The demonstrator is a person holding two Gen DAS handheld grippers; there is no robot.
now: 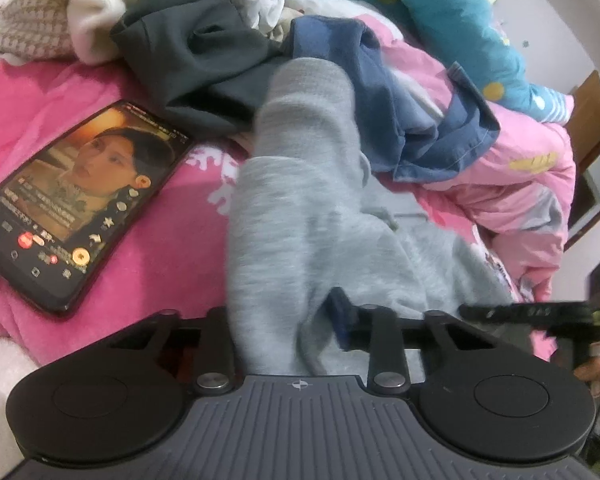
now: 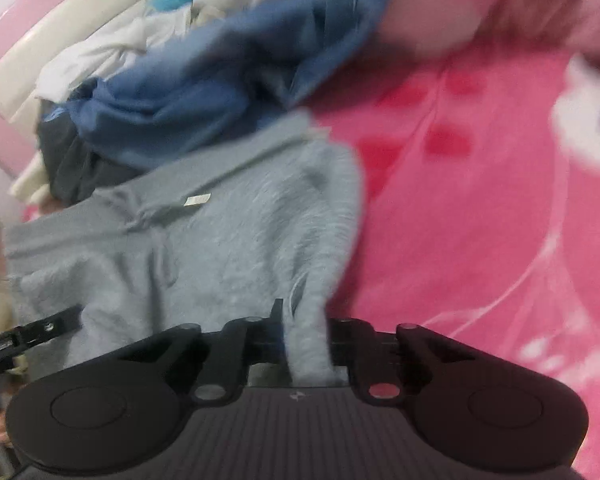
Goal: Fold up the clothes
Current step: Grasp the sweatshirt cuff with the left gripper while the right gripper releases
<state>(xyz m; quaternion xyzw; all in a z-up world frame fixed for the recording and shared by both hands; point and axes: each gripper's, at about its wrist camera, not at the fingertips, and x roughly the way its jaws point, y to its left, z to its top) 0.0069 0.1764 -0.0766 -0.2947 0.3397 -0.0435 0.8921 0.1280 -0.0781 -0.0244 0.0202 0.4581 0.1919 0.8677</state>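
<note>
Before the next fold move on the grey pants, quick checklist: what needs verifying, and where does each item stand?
1. Left hand-held gripper shut on the grey sweatpants: ok, fabric bunched between the fingers.
2. Right hand-held gripper shut on the same sweatpants: ok, a fold of grey cloth runs between the fingers.
3. Waistband and drawstring lying flat: not ok, rumpled.
4. Phone clear of the fold path: cannot tell; it lies on the pink blanket just beside the pants.
5. Blue garment off the pants: not ok, it borders the pants' far edge and may overlap it.
</note>
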